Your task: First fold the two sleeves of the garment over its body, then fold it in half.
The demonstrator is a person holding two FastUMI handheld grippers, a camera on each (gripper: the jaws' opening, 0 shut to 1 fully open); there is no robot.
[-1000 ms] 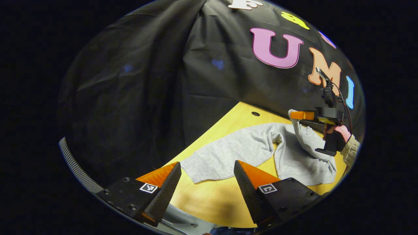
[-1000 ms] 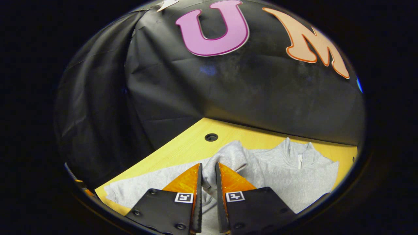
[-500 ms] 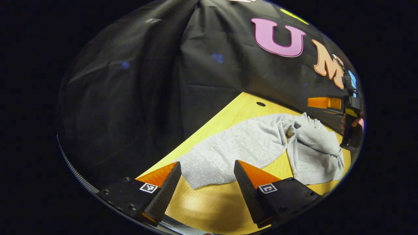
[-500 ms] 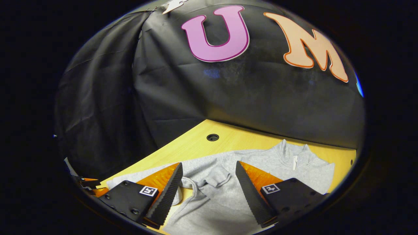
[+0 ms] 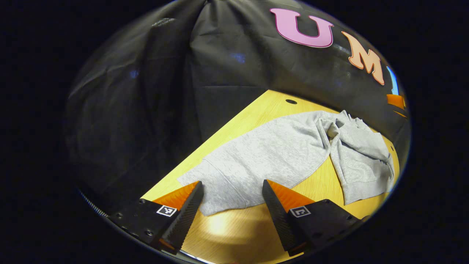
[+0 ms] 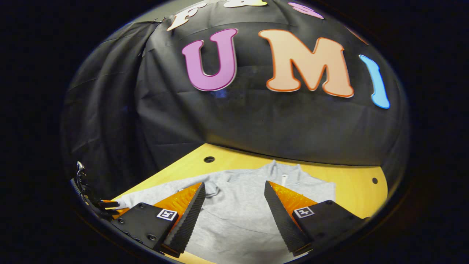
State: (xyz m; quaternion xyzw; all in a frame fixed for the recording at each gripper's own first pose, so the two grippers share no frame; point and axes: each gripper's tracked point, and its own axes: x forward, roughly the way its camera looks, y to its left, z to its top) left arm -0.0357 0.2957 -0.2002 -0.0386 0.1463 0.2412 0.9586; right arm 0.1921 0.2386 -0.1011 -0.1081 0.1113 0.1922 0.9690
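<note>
Sleeve step half done by the look of it: one sleeve (image 5: 361, 145) lies bunched over the body, the other sleeve (image 5: 253, 161) is flat out on the tabletop (image 5: 322, 187). Next move, I'd say — left gripper (image 5: 231, 201) takes the cuff just ahead of it and carries it across. Right gripper (image 6: 233, 205) hangs over the garment (image 6: 238, 216). Both jaws wide, empty. Grey sweatshirt, collar at the far side, slightly rumpled.

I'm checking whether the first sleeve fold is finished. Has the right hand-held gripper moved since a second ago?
Yes. The right hand-held gripper has opened, let go of the sleeve and pulled back from the garment; the table hole now sits farther from its fingers.
</note>
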